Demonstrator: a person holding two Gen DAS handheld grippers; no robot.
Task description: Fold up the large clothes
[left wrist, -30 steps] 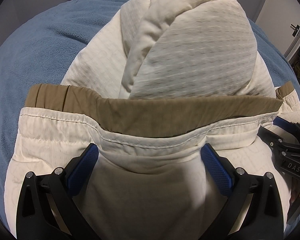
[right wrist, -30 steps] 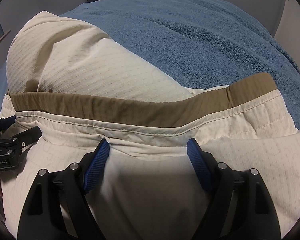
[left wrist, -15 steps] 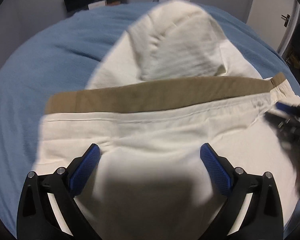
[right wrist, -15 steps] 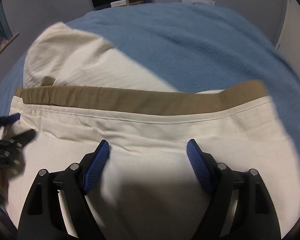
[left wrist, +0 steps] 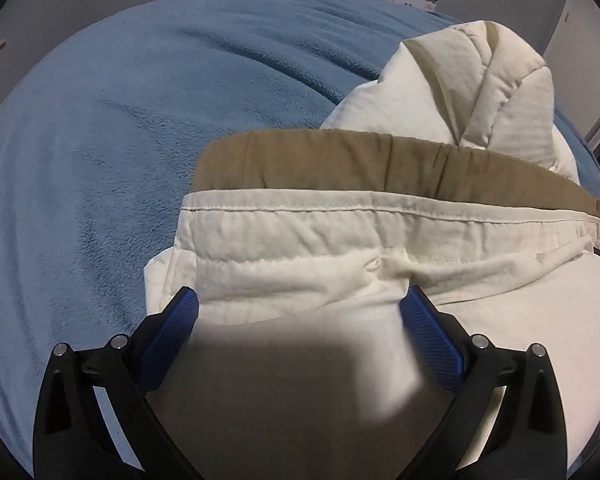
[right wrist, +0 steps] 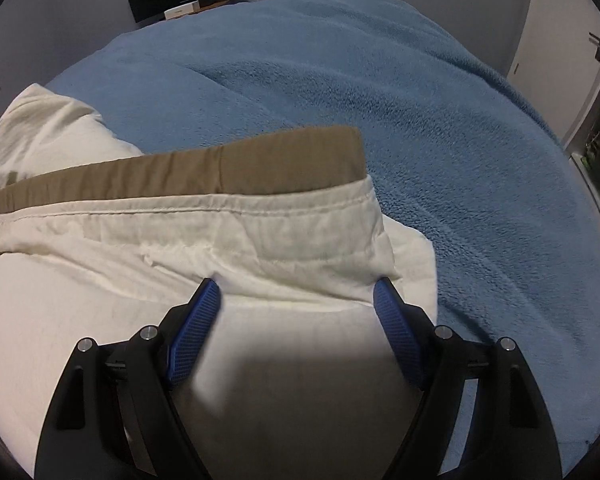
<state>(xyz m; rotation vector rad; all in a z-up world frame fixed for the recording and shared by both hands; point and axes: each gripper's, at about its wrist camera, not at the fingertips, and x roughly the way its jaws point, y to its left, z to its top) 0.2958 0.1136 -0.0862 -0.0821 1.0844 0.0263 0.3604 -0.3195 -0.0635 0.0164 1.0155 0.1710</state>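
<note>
- Left wrist view: the left tongs [left wrist: 300,312] stand wide, with bunched cream cloth of the jacket [left wrist: 340,248] filling the gap between the blue pads [left wrist: 168,340].
- Right wrist view: the right tongs [right wrist: 296,300] also stand wide, with the same jacket's [right wrist: 220,240] hem bunched between their pads.
- A tan band [left wrist: 340,160] runs just past both tongs.
- Under it all lies the blue blanket [right wrist: 420,120] of the bed.

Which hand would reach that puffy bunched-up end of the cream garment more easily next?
Probably the left: the bunched end looms larger ahead of the left gripper; from the right gripper it sits far aside. Both grip the hem.
</note>
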